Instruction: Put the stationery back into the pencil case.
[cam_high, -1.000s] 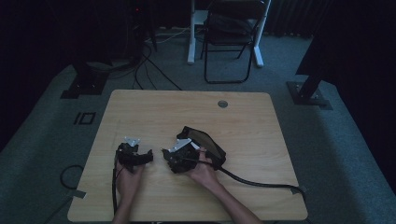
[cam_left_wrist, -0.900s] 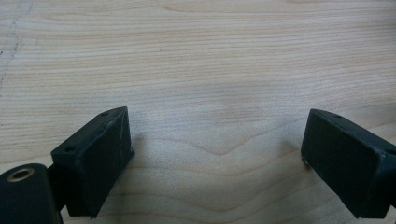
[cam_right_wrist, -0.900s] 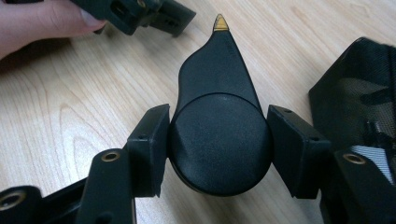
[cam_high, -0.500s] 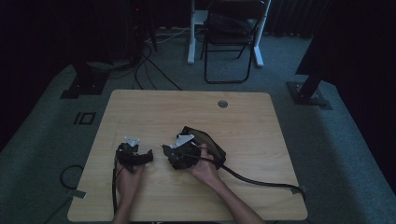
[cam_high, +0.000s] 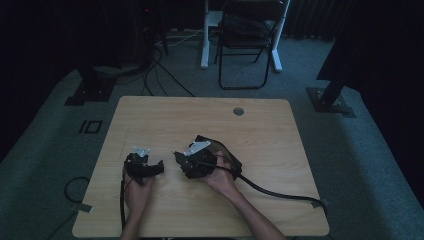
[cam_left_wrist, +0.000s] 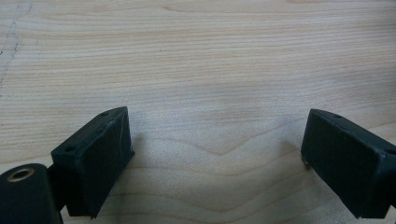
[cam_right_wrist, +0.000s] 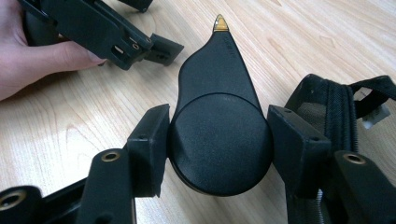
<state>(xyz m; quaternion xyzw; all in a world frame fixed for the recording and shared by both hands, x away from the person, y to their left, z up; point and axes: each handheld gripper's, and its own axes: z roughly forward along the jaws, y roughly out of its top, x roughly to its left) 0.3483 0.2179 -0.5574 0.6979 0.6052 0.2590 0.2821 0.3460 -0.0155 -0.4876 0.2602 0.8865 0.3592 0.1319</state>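
A black teardrop-shaped case (cam_right_wrist: 215, 74) with a small gold tip lies just over the wooden table (cam_high: 200, 115). My right gripper (cam_right_wrist: 218, 137) is shut on its round end, one pad pressing each side. In the high view the right gripper (cam_high: 186, 161) sits at mid-table, pointing left. My left gripper (cam_high: 159, 166) rests a little to its left, and its jaws stand open over bare wood (cam_left_wrist: 187, 56) in the left gripper view (cam_left_wrist: 217, 154). The right gripper view also catches the left gripper (cam_right_wrist: 107, 32) and the hand (cam_right_wrist: 28, 60) holding it.
A black fabric pouch with a webbing strap (cam_right_wrist: 336, 112) lies beside the right gripper (cam_high: 227, 155). A thick cable (cam_high: 280, 192) trails off to the table's right edge. A cable hole (cam_high: 238, 111) sits near the far edge. A folding chair (cam_high: 247, 40) stands beyond the table.
The right gripper has crept slightly left and away from the pouch with the black case. The left gripper has stayed put.
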